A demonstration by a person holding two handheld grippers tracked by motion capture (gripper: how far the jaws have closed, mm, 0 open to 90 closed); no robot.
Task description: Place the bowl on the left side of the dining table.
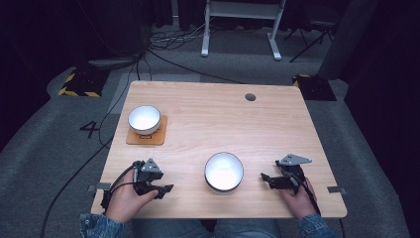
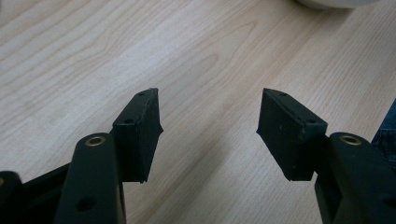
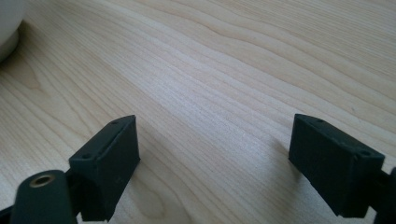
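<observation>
I hold a tool in each hand. My left gripper (image 1: 166, 188) and my right gripper (image 1: 266, 179) both rest low on the wooden table (image 1: 277, 124), near my edge of it. Both point inward, at each other. Their jaws are spread wide and hold nothing. Through the gap in each I see just bare wood.

Nobody told me the job, so I am guessing. The big white bowl (image 1: 224, 171) sits between my two tools, so I think it is the thing to pick up. It lies to the right of my left fingers (image 2: 140, 135) and to the left of my right fingers (image 3: 109, 168). My right tool looks a little nearer to it. The bowl is round, so it has no long side to line up with.

A small white bowl (image 1: 144, 119) stands on a brown square mat (image 1: 158, 136), far ahead of my left tool, well apart from it.

The high view shows both bowls whole. My left gripper view catches just a bit of white rim (image 2: 334, 3) at the top. My right gripper view catches a white side (image 3: 8, 28) at the far left, very close.
</observation>
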